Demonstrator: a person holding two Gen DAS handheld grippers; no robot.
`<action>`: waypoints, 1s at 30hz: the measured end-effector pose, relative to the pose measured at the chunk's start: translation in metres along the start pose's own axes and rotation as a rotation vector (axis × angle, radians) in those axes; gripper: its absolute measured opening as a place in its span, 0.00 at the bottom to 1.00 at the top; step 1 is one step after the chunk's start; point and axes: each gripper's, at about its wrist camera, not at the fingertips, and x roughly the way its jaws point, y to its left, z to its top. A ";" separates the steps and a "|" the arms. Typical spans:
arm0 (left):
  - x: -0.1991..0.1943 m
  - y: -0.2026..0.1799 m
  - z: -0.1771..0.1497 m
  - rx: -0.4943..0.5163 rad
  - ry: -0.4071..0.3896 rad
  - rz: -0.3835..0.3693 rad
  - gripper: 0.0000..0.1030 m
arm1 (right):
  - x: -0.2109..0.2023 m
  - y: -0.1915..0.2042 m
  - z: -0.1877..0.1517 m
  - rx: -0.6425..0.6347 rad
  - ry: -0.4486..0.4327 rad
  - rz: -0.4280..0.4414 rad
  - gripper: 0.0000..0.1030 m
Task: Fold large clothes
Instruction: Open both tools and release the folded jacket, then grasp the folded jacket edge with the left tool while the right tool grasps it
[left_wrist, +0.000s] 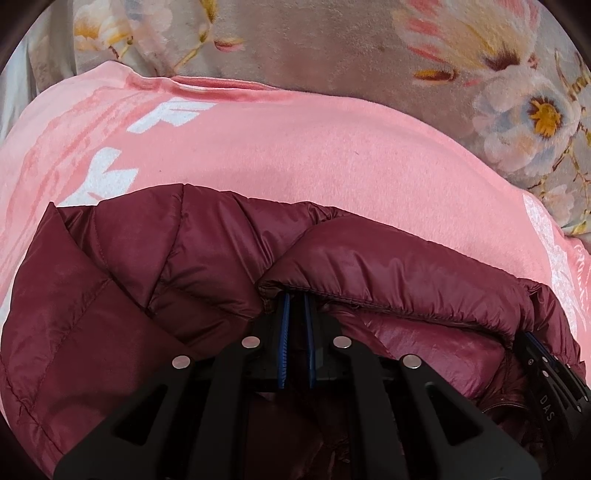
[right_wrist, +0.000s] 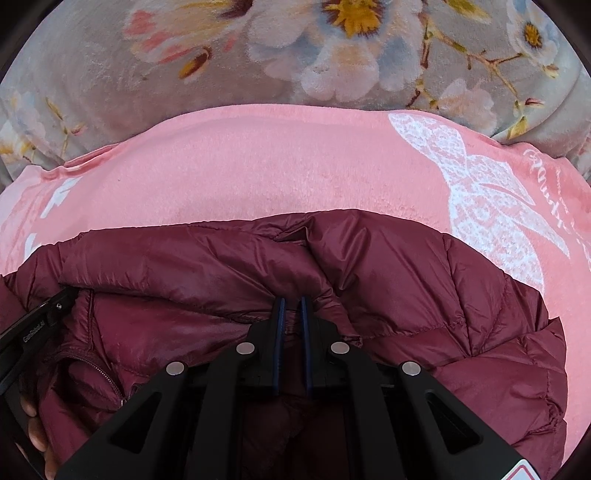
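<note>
A dark red quilted puffer jacket (left_wrist: 177, 258) lies on a pink blanket (left_wrist: 295, 155). My left gripper (left_wrist: 295, 299) is shut on a hemmed edge of the jacket, its blue pads (left_wrist: 283, 332) pinching the fabric. The right gripper's black body (left_wrist: 546, 369) shows at the right edge of this view. In the right wrist view the same jacket (right_wrist: 424, 280) fills the lower half, and my right gripper (right_wrist: 291, 301) is shut on a bunched fold of it. The left gripper's body (right_wrist: 33, 325) and a person's hand (right_wrist: 33, 424) show at the left edge. A zipper (right_wrist: 99, 369) runs at lower left.
The pink blanket (right_wrist: 258, 166) carries white printed patterns (right_wrist: 491, 206). Beyond it lies a grey plush cover with large flowers (right_wrist: 351, 44), also seen behind the blanket in the left wrist view as a floral cover (left_wrist: 535, 110).
</note>
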 end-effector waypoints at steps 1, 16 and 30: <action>-0.003 0.003 -0.001 -0.013 0.001 -0.012 0.08 | -0.002 -0.001 0.000 0.000 0.000 0.005 0.07; -0.237 0.151 -0.170 -0.008 0.049 -0.087 0.46 | -0.269 -0.067 -0.205 -0.051 -0.118 0.178 0.60; -0.283 0.248 -0.271 -0.303 0.061 -0.016 0.66 | -0.322 -0.167 -0.340 0.252 -0.020 0.101 0.67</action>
